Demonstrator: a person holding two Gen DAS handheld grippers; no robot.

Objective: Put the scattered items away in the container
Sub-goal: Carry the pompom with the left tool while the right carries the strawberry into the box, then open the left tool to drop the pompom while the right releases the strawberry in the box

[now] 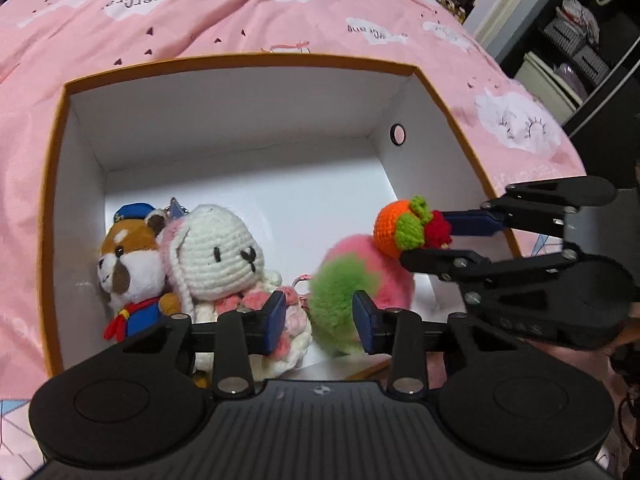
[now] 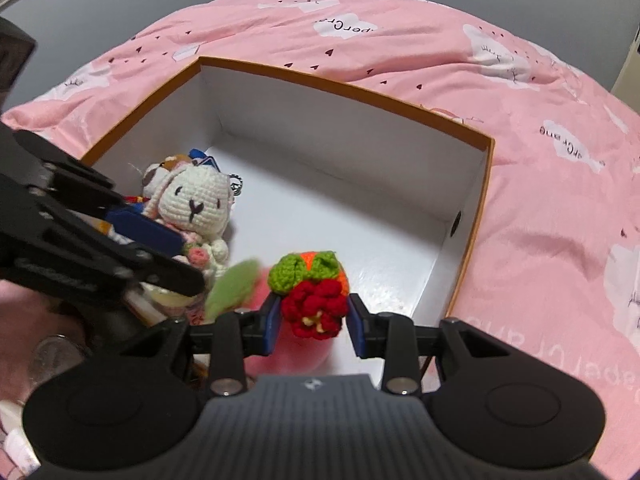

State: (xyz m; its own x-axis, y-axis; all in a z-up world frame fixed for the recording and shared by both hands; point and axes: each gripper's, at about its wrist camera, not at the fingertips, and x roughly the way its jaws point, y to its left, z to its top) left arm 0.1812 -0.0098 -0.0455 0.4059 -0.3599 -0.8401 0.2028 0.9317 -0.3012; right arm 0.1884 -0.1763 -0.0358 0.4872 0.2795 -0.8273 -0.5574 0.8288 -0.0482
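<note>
Right gripper pinching crochet orange-and-red-flower charm, holding it inside box, above pink-green pompom. My left gripper agape, nothing between pads, hovering at near wall over crochet bunny; fox plush beyond it in left corner. Step I judge: dropping charm in. Next: part right pads, let it fall onto bare floor ahead.

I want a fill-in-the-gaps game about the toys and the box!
1. The right gripper holds a crocheted orange, green and ____ charm.
2. The white crocheted bunny sits ____ the orange-rimmed cardboard box.
3. The left gripper is ____.
4. The box rests on a ____ bedspread.

Answers: red; inside; open; pink
</note>
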